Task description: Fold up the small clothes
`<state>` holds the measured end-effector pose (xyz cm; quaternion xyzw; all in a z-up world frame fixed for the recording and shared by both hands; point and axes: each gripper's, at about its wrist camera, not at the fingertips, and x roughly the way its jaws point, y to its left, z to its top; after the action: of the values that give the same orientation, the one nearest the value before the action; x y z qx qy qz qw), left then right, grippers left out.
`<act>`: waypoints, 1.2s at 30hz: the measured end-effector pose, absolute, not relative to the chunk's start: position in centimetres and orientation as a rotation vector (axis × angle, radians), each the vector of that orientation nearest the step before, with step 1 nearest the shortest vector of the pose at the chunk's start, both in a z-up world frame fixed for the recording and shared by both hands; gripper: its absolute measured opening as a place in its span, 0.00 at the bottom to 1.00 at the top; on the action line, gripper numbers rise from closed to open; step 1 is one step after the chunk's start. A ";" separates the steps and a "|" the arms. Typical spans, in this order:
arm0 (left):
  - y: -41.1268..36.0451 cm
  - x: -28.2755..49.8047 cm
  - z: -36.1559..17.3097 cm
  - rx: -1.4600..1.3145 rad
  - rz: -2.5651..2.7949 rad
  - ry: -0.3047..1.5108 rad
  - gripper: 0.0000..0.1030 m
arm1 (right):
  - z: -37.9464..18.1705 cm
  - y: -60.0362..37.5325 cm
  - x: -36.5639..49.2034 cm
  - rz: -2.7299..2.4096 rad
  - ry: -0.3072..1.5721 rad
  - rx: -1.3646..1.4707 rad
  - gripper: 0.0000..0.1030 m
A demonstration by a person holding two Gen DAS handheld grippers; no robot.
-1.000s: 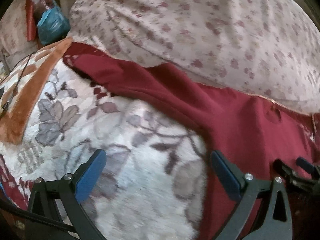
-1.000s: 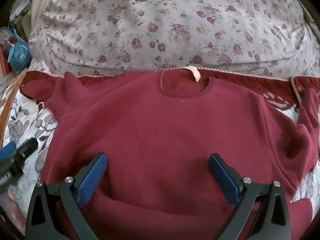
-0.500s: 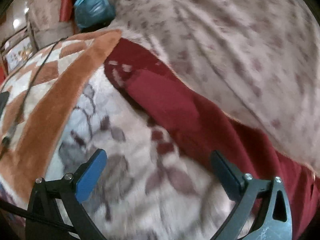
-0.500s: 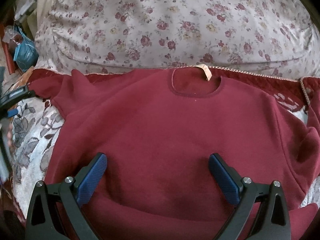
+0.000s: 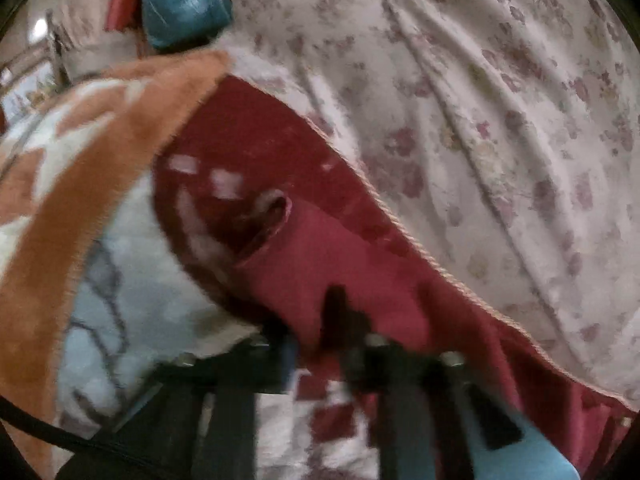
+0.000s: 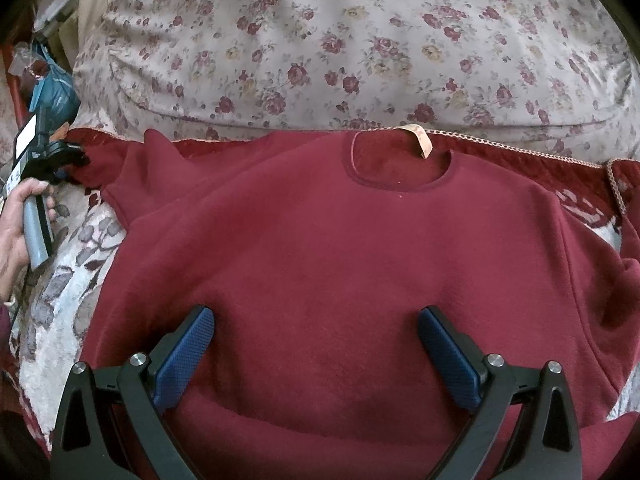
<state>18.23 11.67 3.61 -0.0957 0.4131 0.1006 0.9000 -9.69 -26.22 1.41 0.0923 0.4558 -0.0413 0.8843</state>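
We see a floral quilt (image 6: 360,40) bunched along the far side, cream with dark red roses, and in front of it a plush blanket (image 6: 68,272) with grey leaves on white and an orange border (image 5: 100,160) at its left edge. Spread flat on that blanket lies the maroon sweatshirt (image 6: 340,260), front up, neckline toward the quilt, a tan label (image 6: 420,140) folded over the collar. Its left sleeve (image 5: 320,264) reaches out toward the blanket's corner, the cuff open at the end.

Our right tool (image 6: 316,352) hovers over the lower chest of the sweatshirt with its blue pads wide apart, gripping nothing. Our left tool (image 5: 312,344) sits at the sleeve, its fingers drawn close together with the maroon cloth between them, though heavy blur makes the pinch hard to confirm. In the right wrist view, the left hand (image 6: 20,220) grips that tool's grey handle at the far left edge. A teal packet (image 5: 184,0) rests beyond the blanket's corner.
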 end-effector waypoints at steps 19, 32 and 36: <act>-11.0 2.3 15.1 -0.041 -0.426 0.760 0.06 | 8.1 -33.1 -14.3 -0.165 0.820 0.310 1.00; -26.9 -4.6 6.4 0.015 -0.647 0.963 0.21 | 11.0 -41.5 -19.4 -0.350 0.763 0.405 1.00; -24.0 -4.7 6.6 -0.017 -0.646 0.986 0.47 | 10.2 -41.8 -19.1 -0.340 0.786 0.428 1.00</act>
<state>-4.65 -24.04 6.58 -0.0080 0.4648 -0.3047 0.8313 -19.12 -41.76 10.22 0.2060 0.3781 -0.1636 0.8876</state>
